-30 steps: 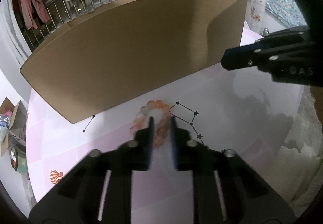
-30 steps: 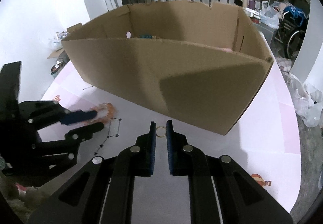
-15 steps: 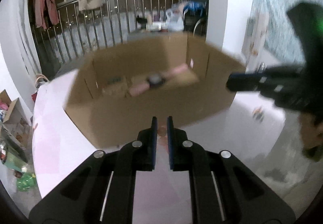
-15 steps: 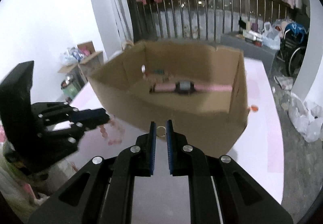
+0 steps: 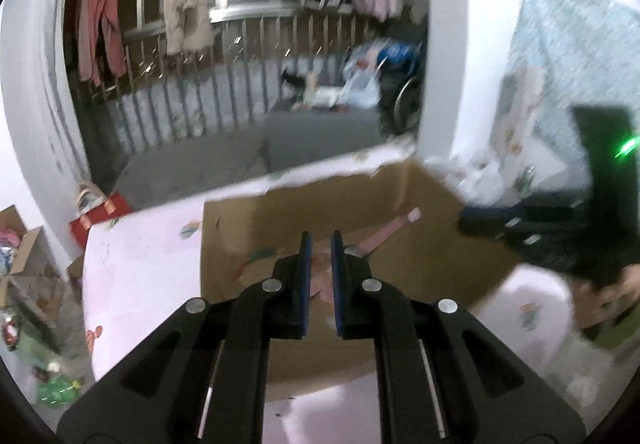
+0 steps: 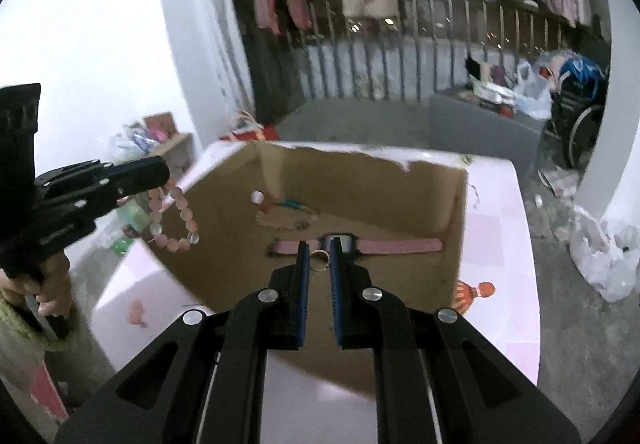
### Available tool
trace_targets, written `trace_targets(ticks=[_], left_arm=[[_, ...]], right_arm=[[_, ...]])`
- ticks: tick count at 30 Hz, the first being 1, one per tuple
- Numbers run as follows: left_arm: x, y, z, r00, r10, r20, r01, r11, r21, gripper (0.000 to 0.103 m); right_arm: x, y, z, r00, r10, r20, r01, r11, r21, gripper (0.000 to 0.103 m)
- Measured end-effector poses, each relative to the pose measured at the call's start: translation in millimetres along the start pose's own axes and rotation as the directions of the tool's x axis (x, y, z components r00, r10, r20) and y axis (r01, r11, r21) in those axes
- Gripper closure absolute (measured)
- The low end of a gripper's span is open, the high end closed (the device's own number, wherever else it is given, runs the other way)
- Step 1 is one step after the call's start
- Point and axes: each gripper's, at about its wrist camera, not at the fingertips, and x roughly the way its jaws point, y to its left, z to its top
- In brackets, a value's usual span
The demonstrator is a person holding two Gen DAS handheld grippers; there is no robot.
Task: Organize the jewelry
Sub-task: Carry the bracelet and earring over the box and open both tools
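Left gripper [image 6: 162, 173]: seen at the left edge of the right wrist view, raised beside the box's left wall; jaws pinching the top of the bead bracelet. In its own view [image 5: 319, 244] it sits at lower centre, aimed into the box, blue pads close together with something pinkish and blurred between them.
Bead bracelet [image 6: 176, 217]: pink and pale round beads in a loop, hanging free from the left gripper, left of centre in the right wrist view, just outside the box's left wall.
Hand [image 6: 46, 286]: lower left of the right wrist view, wrapped around the left gripper's handle.
Cardboard box [image 6: 456, 211]: open-topped, brown, centre of both views, standing on the desk.
Desk [image 6: 508, 308]: pale pink surface with small printed figures; shows on both sides of the box.
Watch [image 6: 376, 245]: pink strap with a dark square face, lying flat on the box floor, centre of the right wrist view, just beyond the right gripper's tips.
Ring [image 6: 320, 259]: thin gold band, centre of the right wrist view, held between the tips over the box.
Right gripper [image 6: 319, 258]: lower centre of its own view, over the box's near wall; jaws pinching the ring. In the left wrist view [image 5: 472, 222] it appears blurred at the right, over the box's right side.
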Motion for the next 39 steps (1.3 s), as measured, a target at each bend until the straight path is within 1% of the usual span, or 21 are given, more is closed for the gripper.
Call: trace_targets(ticks=[1, 3, 6, 8, 9, 10, 14, 16, 17, 20, 22, 25, 28, 30, 31, 32, 33, 34, 36, 37, 39], left_arm=[[16.2, 4.3, -2.6, 0.999, 0.014, -0.043, -0.014, 1.0, -0.005, 0.095], [35.8, 10.0, -6.4, 0.995, 0.029, -0.091, -0.03, 0.999, -0.013, 0.095], [52.4, 13.7, -14.0, 0.991, 0.04, -0.127, -0.04, 0.999, 0.003, 0.094], [55.9, 16.0, -14.0, 0.991, 0.044, -0.125, -0.043, 0.999, 0.009, 0.094], [57.1, 17.0, -13.6, 0.991, 0.044, -0.125, -0.043, 0.999, 0.01, 0.091], [58.3, 18.0, -13.5, 0.991, 0.046, -0.125, -0.045, 0.999, 0.009, 0.084], [53.1, 20.1, -16.7, 0.991, 0.063, -0.117, -0.062, 0.998, 0.008, 0.073], [46.0, 23.8, -15.3, 0.992, 0.072, -0.107, -0.073, 0.997, -0.005, 0.064], [41.9, 24.4, -13.9, 0.992, 0.077, -0.099, -0.078, 0.997, -0.012, 0.062], [23.3, 35.6, -12.5, 0.993, 0.1, -0.069, -0.104, 0.993, -0.055, 0.048], [6.7, 48.4, -13.0, 0.991, 0.123, -0.044, -0.127, 0.985, -0.113, 0.038], [-6.5, 68.6, -22.0, 0.99, 0.132, -0.045, -0.138, 0.967, -0.212, 0.027], [1.1, 90.5, -38.7, 0.987, 0.105, -0.125, -0.141, 0.934, -0.329, 0.026], [9.9, 102.2, -53.3, 0.983, 0.041, -0.18, -0.118, 0.89, -0.44, 0.026], [13.7, 104.6, -59.8, 0.982, -0.014, -0.187, -0.08, 0.869, -0.488, 0.026], [17.1, 103.9, -64.7, 0.981, -0.054, -0.186, -0.049, 0.858, -0.511, 0.026], [20.3, 101.9, -68.7, 0.979, -0.072, -0.191, -0.04, 0.849, -0.526, 0.026], [23.5, 100.4, -71.6, 0.976, -0.08, -0.201, -0.041, 0.844, -0.534, 0.026], [30.5, 93.4, -75.5, 0.97, -0.13, -0.207, -0.006, 0.833, -0.553, 0.026], [31.6, 89.1, -76.1, 0.969, -0.14, -0.205, 0.002, 0.831, -0.556, 0.023], [33.1, 78.4, -74.3, 0.971, -0.09, -0.221, -0.04, 0.852, -0.522, 0.023]], right_arm=[[5.6, -2.3, 0.6, 1.0, -0.01, -0.014, 0.01, 1.0, 0.003, 0.092], [20.2, -10.0, 0.5, 0.998, -0.015, -0.055, 0.016, 1.0, 0.019, 0.092], [32.9, -16.2, 0.5, 0.996, -0.029, -0.089, 0.032, 0.999, 0.032, 0.092], [36.9, -19.6, 0.0, 0.995, -0.024, -0.096, 0.028, 0.999, 0.044, 0.092], [39.5, -21.2, -0.2, 0.995, -0.022, -0.099, 0.027, 0.998, 0.05, 0.092], [39.6, -21.0, -0.2, 0.995, -0.03, -0.094, 0.034, 0.998, 0.045, 0.091], [37.4, -23.7, -0.6, 0.996, -0.032, -0.082, 0.037, 0.997, 0.063, 0.086], [28.8, -26.7, -1.1, 0.998, -0.033, -0.06, 0.038, 0.996, 0.08, 0.082], [22.7, -28.2, -1.5, 0.998, -0.035, -0.044, 0.039, 0.996, 0.085, 0.08], [0.0, -37.3, -3.8, 0.998, -0.065, 0.003, 0.064, 0.99, 0.124, 0.07], [-15.8, -49.9, -9.7, 0.998, -0.062, 0.021, 0.057, 0.98, 0.191, 0.061], [-27.3, -69.5, -22.3, 1.0, -0.014, 0.025, 0.006, 0.954, 0.3, 0.052], [-22.6, -87.6, -40.3, 0.997, 0.076, -0.009, -0.065, 0.904, 0.424, 0.047], [-14.1, -91.1, -49.5, 0.992, 0.117, -0.053, -0.078, 0.881, 0.466, 0.047], [-8.9, -90.5, -53.3, 0.987, 0.14, -0.074, -0.089, 0.876, 0.475, 0.047], [-3.3, -89.9, -57.1, 0.983, 0.157, -0.1, -0.09, 0.87, 0.485, 0.047], [4.0, -88.5, -60.9, 0.976, 0.175, -0.133, -0.088, 0.865, 0.495, 0.047], [5.3, -89.3, -63.3, 0.974, 0.189, -0.121, -0.103, 0.855, 0.509, 0.046], [10.0, -91.4, -63.4, 0.964, 0.233, -0.126, -0.134, 0.84, 0.526, 0.046], [13.0, -90.6, -63.6, 0.953, 0.276, -0.124, -0.172, 0.831, 0.53, 0.046], [16.4, -86.8, -62.6, 0.948, 0.288, -0.138, -0.18, 0.838, 0.516, 0.042]])
